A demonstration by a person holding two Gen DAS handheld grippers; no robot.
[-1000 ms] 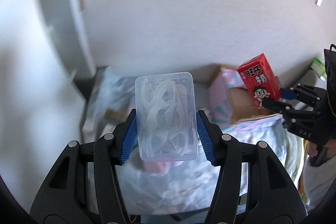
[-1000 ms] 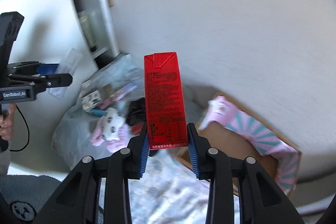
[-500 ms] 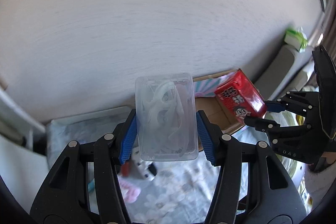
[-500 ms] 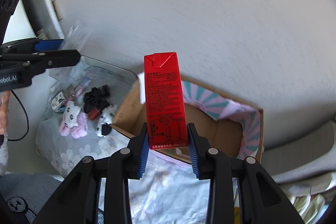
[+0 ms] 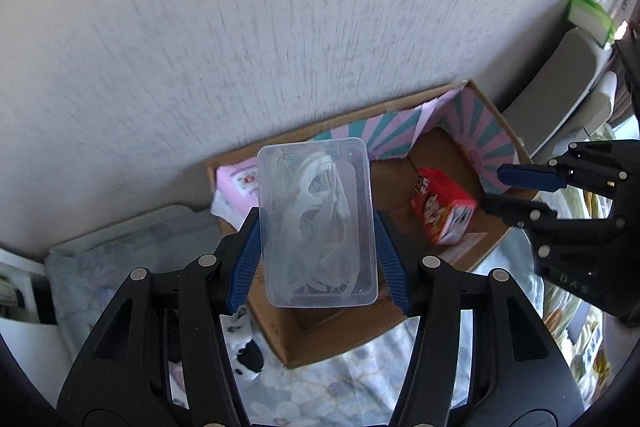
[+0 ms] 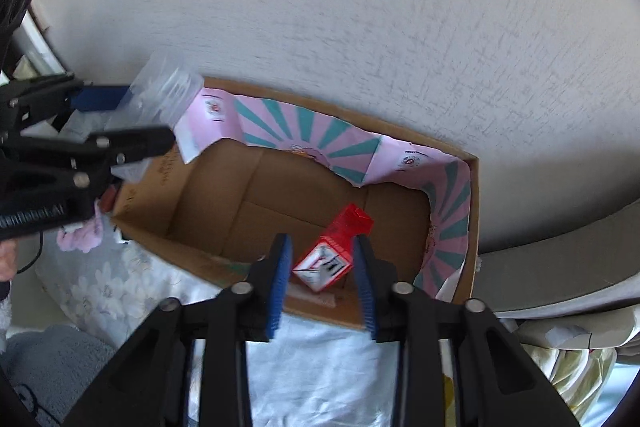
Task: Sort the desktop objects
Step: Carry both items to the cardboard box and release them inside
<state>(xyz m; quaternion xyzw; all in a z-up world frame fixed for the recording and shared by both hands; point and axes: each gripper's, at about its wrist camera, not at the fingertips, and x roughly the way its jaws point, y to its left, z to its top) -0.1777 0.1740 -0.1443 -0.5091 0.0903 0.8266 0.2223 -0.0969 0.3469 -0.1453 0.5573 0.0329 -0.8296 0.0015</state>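
My left gripper (image 5: 317,227) is shut on a clear plastic box (image 5: 316,223) of white plastic pieces and holds it above the left part of an open cardboard box (image 5: 404,183). The red drink carton (image 5: 442,211) lies on the cardboard box's floor, tilted; in the right wrist view the carton (image 6: 332,251) lies below my fingers. My right gripper (image 6: 320,259) is open and empty over the box's (image 6: 256,195) near edge. In the right wrist view the left gripper (image 6: 120,115) and its clear box (image 6: 166,93) show at the left. The right gripper (image 5: 516,191) shows at the right of the left wrist view.
The cardboard box has a pink and teal striped lining (image 6: 332,143) and stands against a white wall. A floral cloth (image 5: 360,379) covers the surface. A pink packet (image 5: 240,183) lies at the box's left corner. A spotted plush toy (image 5: 244,339) and a pink plush (image 6: 80,235) lie left of the box.
My right gripper has opened and the red carton has dropped into the cardboard box. My left gripper has moved with the clear box to above the cardboard box.
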